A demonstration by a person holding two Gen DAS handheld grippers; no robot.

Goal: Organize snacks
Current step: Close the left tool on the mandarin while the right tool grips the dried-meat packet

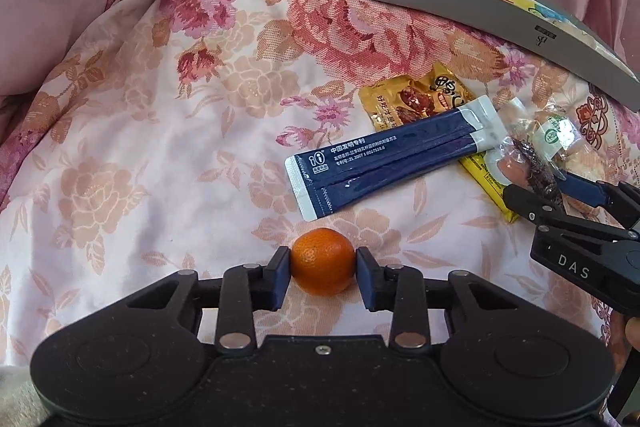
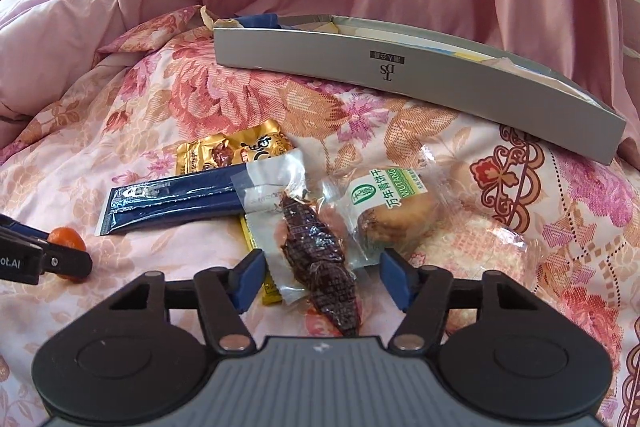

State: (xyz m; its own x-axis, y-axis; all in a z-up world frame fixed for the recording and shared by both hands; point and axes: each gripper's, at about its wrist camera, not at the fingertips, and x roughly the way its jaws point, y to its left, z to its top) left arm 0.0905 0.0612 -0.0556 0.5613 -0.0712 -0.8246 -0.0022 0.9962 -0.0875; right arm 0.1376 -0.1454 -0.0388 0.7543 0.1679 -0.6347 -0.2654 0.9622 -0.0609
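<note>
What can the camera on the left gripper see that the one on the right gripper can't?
Only the left wrist view shows the left gripper with its fingers closed against the small orange. Only the right wrist view shows the open right gripper around the dark meat snack, plus the biscuit pack's label clearly. Both show the blue sachet, gold packet and grey box.
</note>
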